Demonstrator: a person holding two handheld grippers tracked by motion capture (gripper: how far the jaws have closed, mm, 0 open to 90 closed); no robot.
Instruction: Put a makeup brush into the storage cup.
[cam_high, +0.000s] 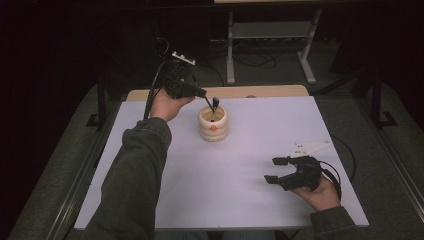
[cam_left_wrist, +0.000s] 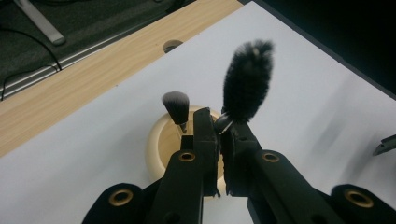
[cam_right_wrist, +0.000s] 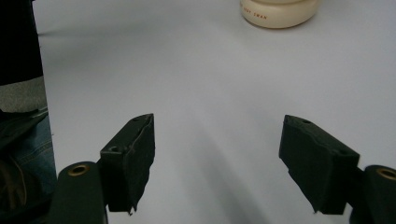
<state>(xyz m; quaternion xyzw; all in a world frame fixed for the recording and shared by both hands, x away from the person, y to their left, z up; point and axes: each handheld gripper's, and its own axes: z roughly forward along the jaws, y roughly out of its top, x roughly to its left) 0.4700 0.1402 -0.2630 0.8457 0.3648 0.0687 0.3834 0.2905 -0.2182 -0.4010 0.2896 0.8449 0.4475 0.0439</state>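
Near the back of the white table (cam_high: 250, 165) stands a round cream cup (cam_high: 213, 125). Just above it hangs the left gripper (cam_high: 204, 93), held in the person's left hand (cam_high: 167, 105). Its two black jaws are squeezed together on the thin stem of a fluffy black brush (cam_left_wrist: 247, 81). Seen from the left gripper view, the fluffy head of that brush sticks up past the jaw tips, and the cup sits right under and behind the jaws. A second, smaller brush (cam_left_wrist: 176, 106) with a grey tip stands up inside the cup, just to the left of the jaws. It leans close to them, but I cannot tell if it touches them.

Far away, at the front right part of the table, the right gripper (cam_high: 276, 170) lies low, held in the right hand (cam_high: 322, 192). Its jaws stand wide apart with nothing between them. From the right gripper view the cup (cam_right_wrist: 279, 11) is far ahead, across bare white table.
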